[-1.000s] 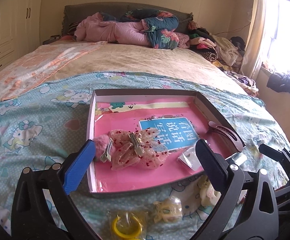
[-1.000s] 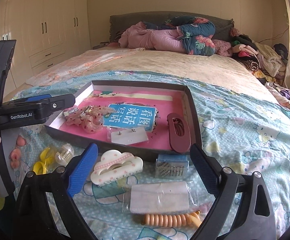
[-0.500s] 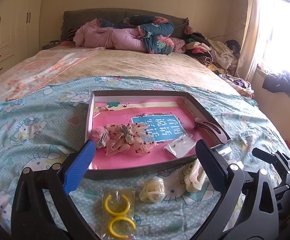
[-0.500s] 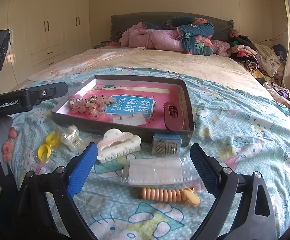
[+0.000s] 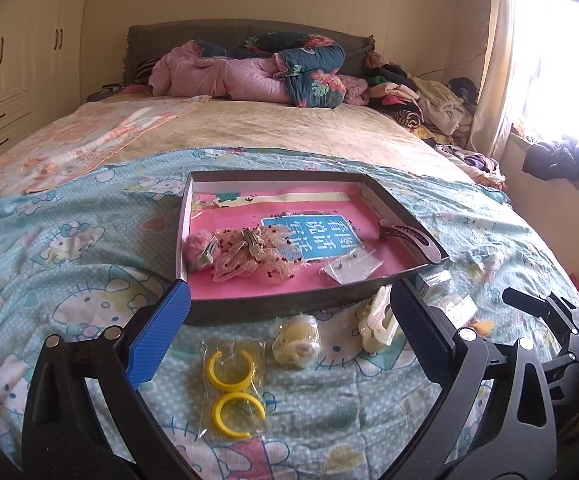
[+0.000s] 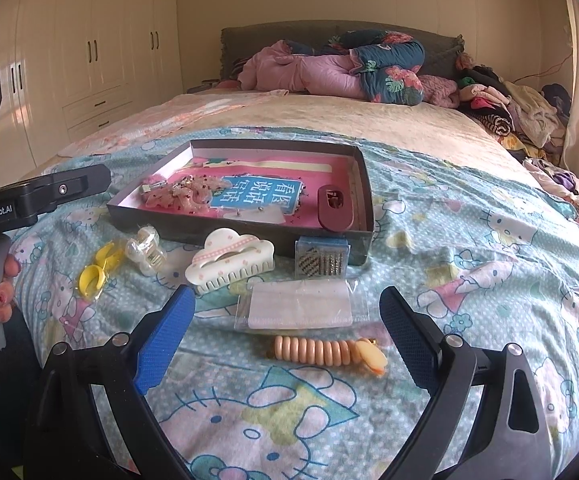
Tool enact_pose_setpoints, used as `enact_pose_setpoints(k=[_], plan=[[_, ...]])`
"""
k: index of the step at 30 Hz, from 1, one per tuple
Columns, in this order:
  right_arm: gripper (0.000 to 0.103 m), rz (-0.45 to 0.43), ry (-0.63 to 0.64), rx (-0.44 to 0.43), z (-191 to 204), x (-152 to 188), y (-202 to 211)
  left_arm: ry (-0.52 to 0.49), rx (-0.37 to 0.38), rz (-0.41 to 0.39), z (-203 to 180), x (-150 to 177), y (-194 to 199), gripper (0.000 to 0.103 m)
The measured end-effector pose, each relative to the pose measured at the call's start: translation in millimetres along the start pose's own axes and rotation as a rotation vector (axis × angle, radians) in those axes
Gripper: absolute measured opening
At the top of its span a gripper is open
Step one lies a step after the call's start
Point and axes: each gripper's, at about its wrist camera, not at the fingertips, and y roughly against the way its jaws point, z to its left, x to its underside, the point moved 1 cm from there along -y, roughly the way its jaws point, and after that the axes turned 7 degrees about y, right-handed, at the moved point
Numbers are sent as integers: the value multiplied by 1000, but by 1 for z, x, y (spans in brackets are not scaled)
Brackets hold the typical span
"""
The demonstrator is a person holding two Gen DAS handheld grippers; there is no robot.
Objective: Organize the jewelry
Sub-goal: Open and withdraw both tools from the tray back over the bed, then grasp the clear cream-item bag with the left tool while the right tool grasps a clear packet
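A dark shallow box (image 5: 249, 310) (image 6: 193, 222) with a pink floor lies on the bed. It holds pink glittery bow clips (image 5: 255, 258), a dark red clip (image 6: 335, 208) and a small clear bag (image 5: 351, 268). In front of it lie yellow rings in a bag (image 5: 233, 388) (image 6: 95, 270), a clear small claw clip (image 5: 297, 340) (image 6: 147, 254), a white cloud claw clip (image 6: 231, 260), a blue packet of pins (image 6: 321, 260), a clear flat packet (image 6: 299, 310) and a peach coil hair tie (image 6: 327, 350). My left gripper (image 5: 289, 332) is open above the rings. My right gripper (image 6: 289, 330) is open above the flat packet.
A Hello Kitty sheet (image 6: 469, 280) covers the near end of the bed. Rolled quilts (image 5: 257, 72) and piled clothes (image 5: 421, 104) lie at the head and right side. Wardrobes (image 6: 89, 64) stand at the left. A window (image 5: 557, 52) is at the right.
Both grippers have drawn back from the box toward the foot of the bed. More loose items in front of the box have come into view. Both stay open.
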Motion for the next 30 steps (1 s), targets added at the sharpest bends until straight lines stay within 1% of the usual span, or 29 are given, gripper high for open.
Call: enact_pose_setpoints(k=[9, 19, 25, 30], plan=[[91, 13, -12, -4, -1, 10, 1, -4, -26, 19, 0, 17, 4, 91], [91, 49, -21, -9, -7, 25, -4, -3, -44, 86, 0, 44, -4, 91], [91, 73, -36, -5, -12, 34, -14, 17, -65, 123, 7, 54, -7, 91], [91, 90, -59, 1, -18, 37, -24, 63, -91, 149, 19, 57, -12, 91]])
